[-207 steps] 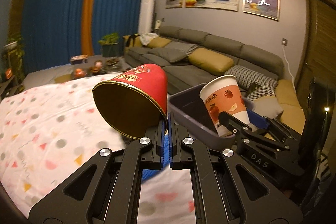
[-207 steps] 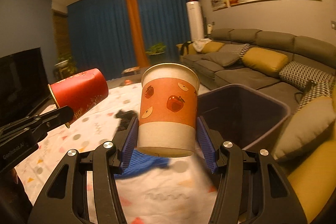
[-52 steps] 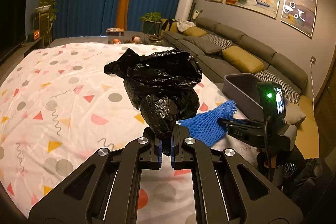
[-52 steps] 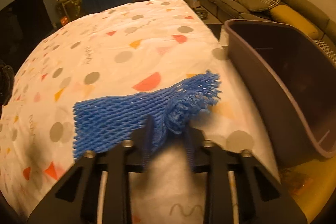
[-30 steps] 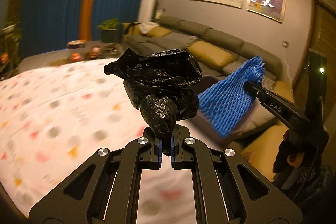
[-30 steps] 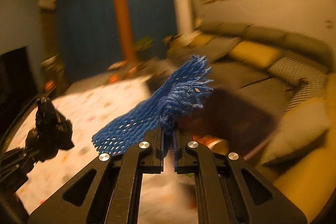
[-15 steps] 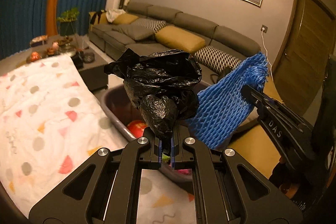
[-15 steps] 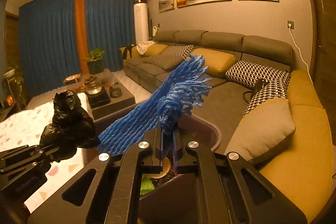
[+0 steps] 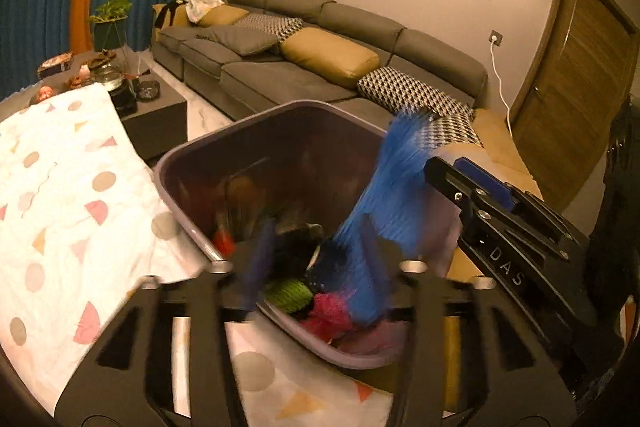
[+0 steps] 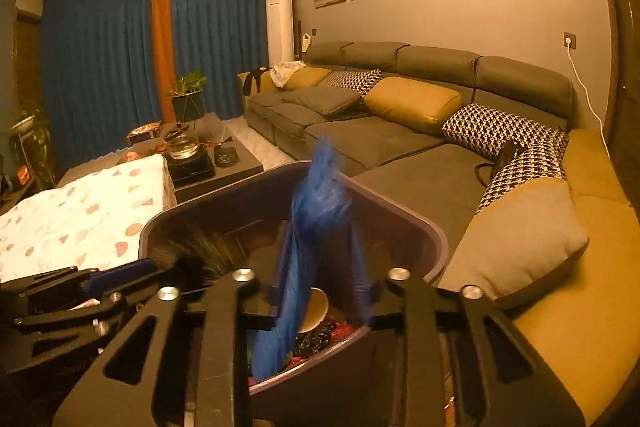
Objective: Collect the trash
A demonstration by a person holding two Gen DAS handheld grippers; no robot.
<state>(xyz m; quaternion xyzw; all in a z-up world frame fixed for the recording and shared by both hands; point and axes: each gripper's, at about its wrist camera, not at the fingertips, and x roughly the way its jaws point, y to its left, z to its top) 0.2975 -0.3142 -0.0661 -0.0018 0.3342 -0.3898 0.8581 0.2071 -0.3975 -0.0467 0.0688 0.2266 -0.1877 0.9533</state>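
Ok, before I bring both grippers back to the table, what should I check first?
1. Left gripper released: jaws have just been opening, black bag blurred between them: ok.
2. Bag over the bin: ok.
3. Right gripper released: jaws have just been opening, blue net blurred between them: cannot tell.
4. Net over the bin: ok.
5. More trash on the table: cannot tell.

Each black tool point(image 9: 316, 267) has blue pads, silver screws, "DAS" lettering.
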